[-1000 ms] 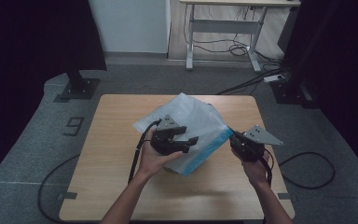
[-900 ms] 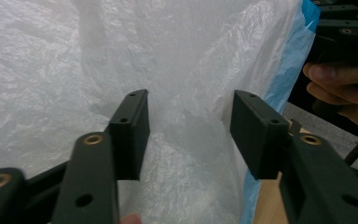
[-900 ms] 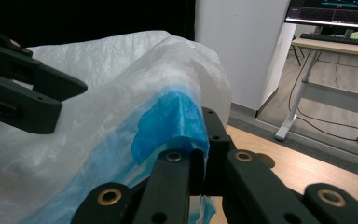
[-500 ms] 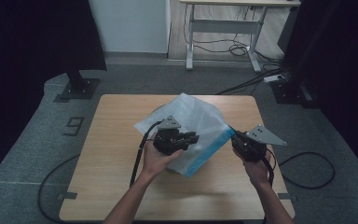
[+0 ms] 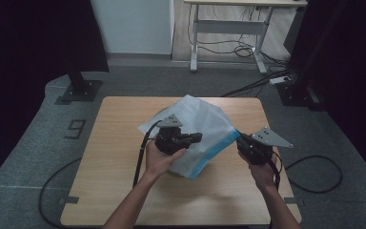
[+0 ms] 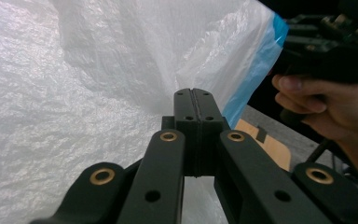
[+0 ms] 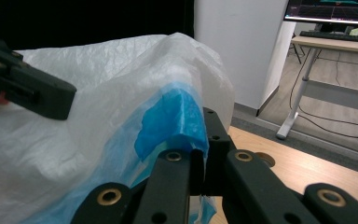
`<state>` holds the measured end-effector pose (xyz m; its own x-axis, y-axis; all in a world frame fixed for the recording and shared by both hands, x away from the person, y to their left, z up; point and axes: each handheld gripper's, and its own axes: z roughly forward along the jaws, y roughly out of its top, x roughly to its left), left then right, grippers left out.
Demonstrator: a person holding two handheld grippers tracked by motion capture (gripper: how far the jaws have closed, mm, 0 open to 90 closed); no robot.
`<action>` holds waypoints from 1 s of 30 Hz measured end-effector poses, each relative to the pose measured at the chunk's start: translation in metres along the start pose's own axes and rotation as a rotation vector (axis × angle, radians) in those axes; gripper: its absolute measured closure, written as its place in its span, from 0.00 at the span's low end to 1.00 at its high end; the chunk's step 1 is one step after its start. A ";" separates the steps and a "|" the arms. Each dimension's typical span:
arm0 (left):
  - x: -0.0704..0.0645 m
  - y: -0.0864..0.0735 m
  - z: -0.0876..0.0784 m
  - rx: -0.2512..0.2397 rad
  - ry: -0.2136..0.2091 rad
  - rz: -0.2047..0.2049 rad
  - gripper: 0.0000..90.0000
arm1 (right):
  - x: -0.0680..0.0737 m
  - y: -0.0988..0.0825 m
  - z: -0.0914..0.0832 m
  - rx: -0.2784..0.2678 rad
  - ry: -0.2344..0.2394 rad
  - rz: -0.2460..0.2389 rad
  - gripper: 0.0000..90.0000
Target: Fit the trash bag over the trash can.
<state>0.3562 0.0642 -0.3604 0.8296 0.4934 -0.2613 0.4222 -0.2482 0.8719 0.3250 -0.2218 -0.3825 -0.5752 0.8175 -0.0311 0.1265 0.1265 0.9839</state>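
A crinkled white plastic bag (image 5: 195, 114) with a blue rim (image 5: 217, 150) stands puffed up on the wooden table (image 5: 119, 143). My left gripper (image 5: 198, 138) points right across the bag's front. Its jaws have just been closing, and in the left gripper view this gripper (image 6: 196, 93) is shut with a fold of the white film (image 6: 74, 116) pinched at its tips. My right gripper (image 5: 240, 141) faces left at the bag's right corner. In the right gripper view it (image 7: 201, 137) is shut on the blue rim (image 7: 172, 116), which drapes over its jaws.
A desk frame (image 5: 228, 28) with loose cables stands on the floor beyond the table. A black stand base (image 5: 78, 88) is at the back left and a power strip (image 5: 281, 80) at the back right. Gripper cables trail off the table's front.
The left gripper's jaws have closed onto the bag's film. Both hands and the bag have stayed where they were.
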 end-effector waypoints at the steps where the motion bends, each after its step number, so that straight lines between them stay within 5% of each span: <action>1: 0.000 0.000 -0.001 -0.004 0.003 -0.001 1.00 | 0.000 0.000 0.000 0.001 0.001 0.001 0.98; 7: 0.004 -0.002 -0.007 -0.037 0.021 -0.014 1.00 | 0.001 -0.004 0.002 0.013 0.008 0.000 0.98; 14: 0.011 0.001 -0.010 -0.054 0.030 -0.039 1.00 | 0.005 -0.011 -0.004 -0.006 -0.018 -0.037 0.72; 22: 0.015 0.003 -0.013 -0.070 0.043 -0.045 1.00 | 0.008 -0.025 -0.024 -0.011 -0.040 -0.040 0.68; 30: 0.013 0.003 -0.008 -0.068 0.044 -0.045 1.00 | 0.021 -0.019 -0.033 -0.036 0.032 -0.032 0.68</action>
<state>0.3652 0.0763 -0.3574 0.7929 0.5392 -0.2837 0.4319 -0.1688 0.8860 0.2840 -0.2250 -0.3957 -0.6038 0.7951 -0.0574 0.0791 0.1314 0.9882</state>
